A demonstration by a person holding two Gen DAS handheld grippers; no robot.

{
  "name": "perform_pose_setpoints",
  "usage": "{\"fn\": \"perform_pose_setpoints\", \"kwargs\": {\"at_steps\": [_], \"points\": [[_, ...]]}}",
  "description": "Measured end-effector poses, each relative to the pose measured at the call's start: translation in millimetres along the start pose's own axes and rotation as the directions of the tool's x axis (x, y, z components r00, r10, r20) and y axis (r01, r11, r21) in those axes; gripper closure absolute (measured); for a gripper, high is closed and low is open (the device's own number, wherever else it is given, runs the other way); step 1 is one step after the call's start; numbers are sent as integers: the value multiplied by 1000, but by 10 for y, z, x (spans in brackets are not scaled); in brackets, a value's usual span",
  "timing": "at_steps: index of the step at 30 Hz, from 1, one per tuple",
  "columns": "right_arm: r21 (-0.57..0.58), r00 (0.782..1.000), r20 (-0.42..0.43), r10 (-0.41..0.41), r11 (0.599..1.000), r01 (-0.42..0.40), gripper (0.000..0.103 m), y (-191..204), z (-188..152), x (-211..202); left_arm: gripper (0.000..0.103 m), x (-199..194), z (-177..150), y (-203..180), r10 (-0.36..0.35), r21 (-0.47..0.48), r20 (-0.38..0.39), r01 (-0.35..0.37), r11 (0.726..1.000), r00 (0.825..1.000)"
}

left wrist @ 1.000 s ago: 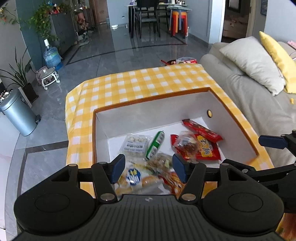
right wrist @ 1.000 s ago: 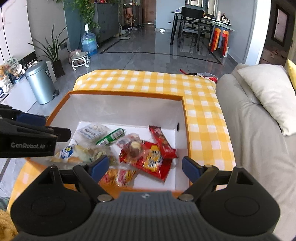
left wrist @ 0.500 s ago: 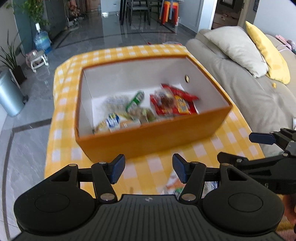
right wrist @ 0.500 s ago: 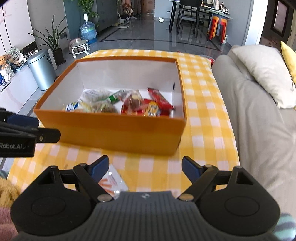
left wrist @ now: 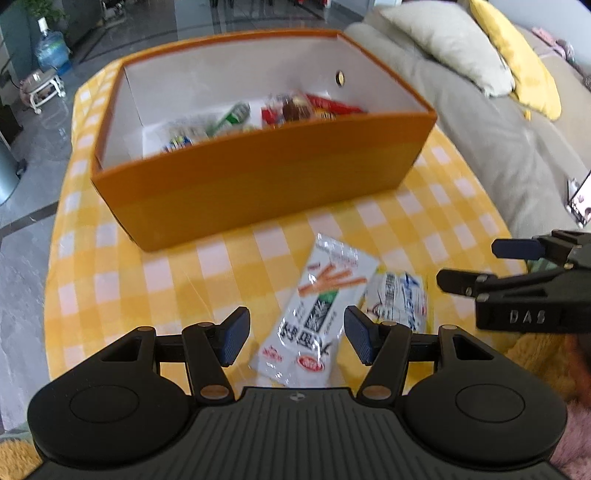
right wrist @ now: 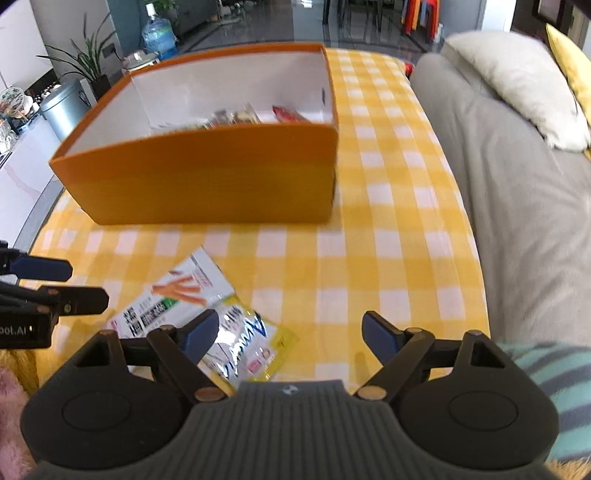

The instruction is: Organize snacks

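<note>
An orange box [left wrist: 258, 184] [right wrist: 207, 181] with white inside walls stands on the yellow checked tablecloth [left wrist: 177, 273] and holds several snack packets [left wrist: 291, 109]. Two packets lie on the cloth in front of it: a white one with orange sticks printed on it [left wrist: 317, 306] [right wrist: 173, 295] and a shiny white-blue-yellow one [left wrist: 397, 299] [right wrist: 247, 345]. My left gripper [left wrist: 293, 338] is open and empty, low over the white packet. My right gripper [right wrist: 290, 338] is open and empty, its left finger [right wrist: 201, 330] over the shiny packet.
A grey sofa [right wrist: 517, 184] with a cream cushion [right wrist: 517, 85] and a yellow cushion [left wrist: 521, 59] runs along the table's right side. A metal bin [right wrist: 64, 107], a water bottle [right wrist: 159, 35] and plants stand on the floor to the left.
Both grippers have pulled back out of the box and dropped toward the near edge of the table. The two packets on the cloth have come into view beneath them. Both stay open.
</note>
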State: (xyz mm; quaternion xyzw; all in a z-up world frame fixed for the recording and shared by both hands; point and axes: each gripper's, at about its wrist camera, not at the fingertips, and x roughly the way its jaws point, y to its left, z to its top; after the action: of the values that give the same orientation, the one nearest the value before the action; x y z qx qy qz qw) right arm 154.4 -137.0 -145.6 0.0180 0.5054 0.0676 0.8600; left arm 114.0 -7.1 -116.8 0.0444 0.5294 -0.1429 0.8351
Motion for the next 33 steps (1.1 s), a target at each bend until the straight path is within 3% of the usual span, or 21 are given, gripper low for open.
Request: {"fn": "perform_pose_setpoints", "kwargs": {"at_steps": [5, 9, 15, 17, 30, 31, 33], "points": [[45, 999, -43, 21, 999, -20, 24, -89, -37, 99, 34, 147, -51, -46, -9, 37, -37, 10, 999, 999], [16, 994, -83, 71, 997, -70, 24, -24, -53, 193, 34, 297, -74, -118, -9, 111, -70, 17, 994, 997], [-6, 988, -123, 95, 995, -96, 25, 33, -63, 287, 34, 541, -68, -167, -28, 149, -110, 44, 988, 993], [1, 987, -130, 96, 995, -96, 25, 21, -60, 309, 30, 586, -57, -203, -20, 180, -99, 38, 983, 995], [-8, 985, -148, 90, 996, -92, 26, 3, -39, 391, 30, 756, 11, -310, 13, 267, -101, 14, 964, 995], [-17, 985, -148, 90, 995, -94, 26, 12, -34, 393, 31, 754, 14, -302, 11, 262, -104, 16, 965, 994], [-54, 985, -147, 89, 994, -98, 26, 40, -20, 403, 41, 747, 29, -270, 2, 240, -110, 24, 971, 994]]}}
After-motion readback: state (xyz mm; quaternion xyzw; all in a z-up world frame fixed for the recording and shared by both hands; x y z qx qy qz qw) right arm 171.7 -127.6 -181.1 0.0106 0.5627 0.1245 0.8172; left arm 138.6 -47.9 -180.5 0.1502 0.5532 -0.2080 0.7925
